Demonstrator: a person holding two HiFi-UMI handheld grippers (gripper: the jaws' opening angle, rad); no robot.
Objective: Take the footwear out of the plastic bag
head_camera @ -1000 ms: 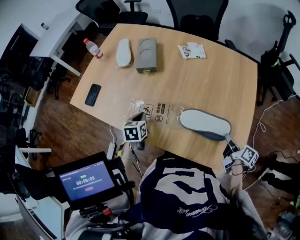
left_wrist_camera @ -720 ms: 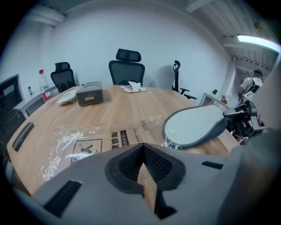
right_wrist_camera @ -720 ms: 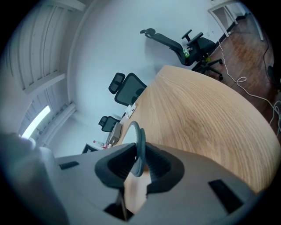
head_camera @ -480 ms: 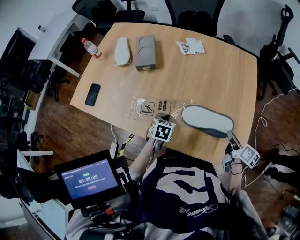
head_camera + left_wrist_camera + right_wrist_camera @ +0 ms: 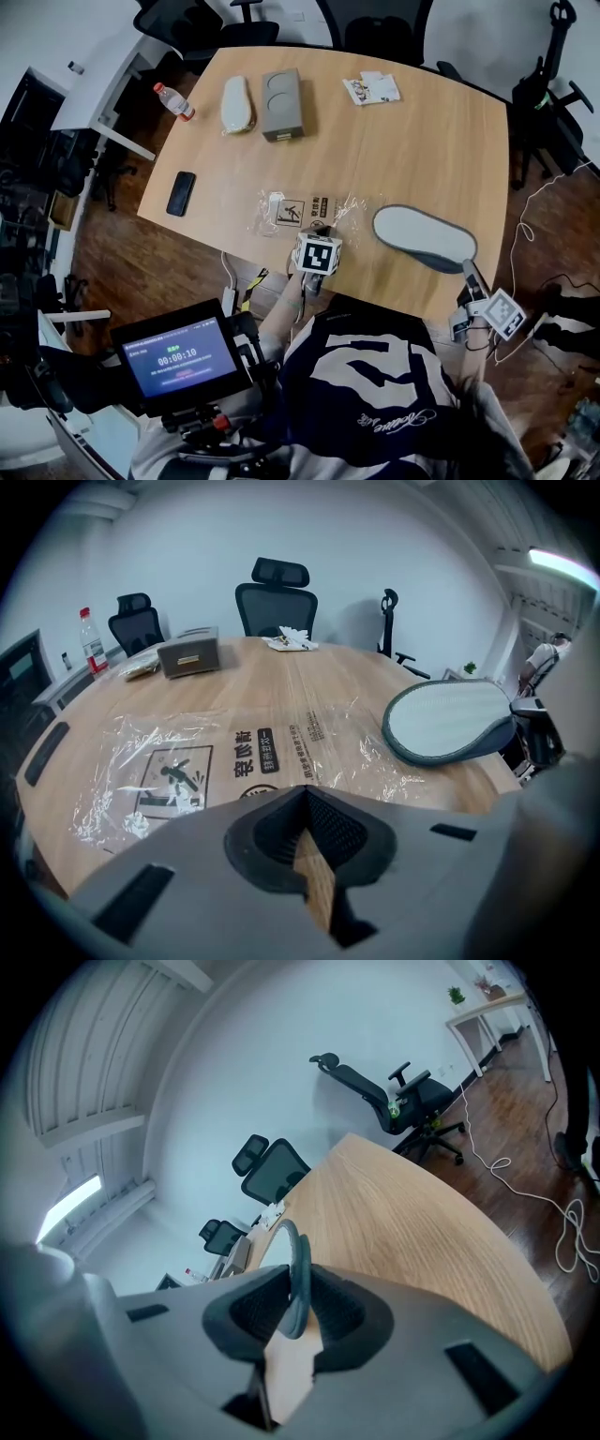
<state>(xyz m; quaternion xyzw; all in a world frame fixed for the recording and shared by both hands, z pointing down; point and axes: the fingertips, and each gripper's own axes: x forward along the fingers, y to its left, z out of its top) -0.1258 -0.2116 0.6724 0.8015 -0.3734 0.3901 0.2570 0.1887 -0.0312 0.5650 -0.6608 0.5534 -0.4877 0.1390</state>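
Note:
A grey slipper (image 5: pixel 422 236) with a pale sole lies outside the bag at the table's near right edge. My right gripper (image 5: pixel 466 271) is shut on its rim (image 5: pixel 300 1265), the thin edge pinched between the pads. The clear plastic bag (image 5: pixel 305 210) with printed warning labels lies flat and empty on the table (image 5: pixel 422 141). My left gripper (image 5: pixel 321 231) sits at the bag's near edge, and in the left gripper view its jaws (image 5: pixel 305 794) meet with nothing seen between them. The bag (image 5: pixel 216 761) spreads out ahead of it, with the slipper (image 5: pixel 450 719) off to its right.
At the far left of the table lie a second slipper (image 5: pixel 236 103), a grey box (image 5: pixel 280 92) and a water bottle (image 5: pixel 174 100). A phone (image 5: pixel 179 193) lies near the left edge, paper packets (image 5: pixel 371 88) at the back. Office chairs ring the table.
My left gripper has moved right from the bag's left end to its near middle edge. The slipper, held by the right gripper, has drawn slightly farther right of the bag.

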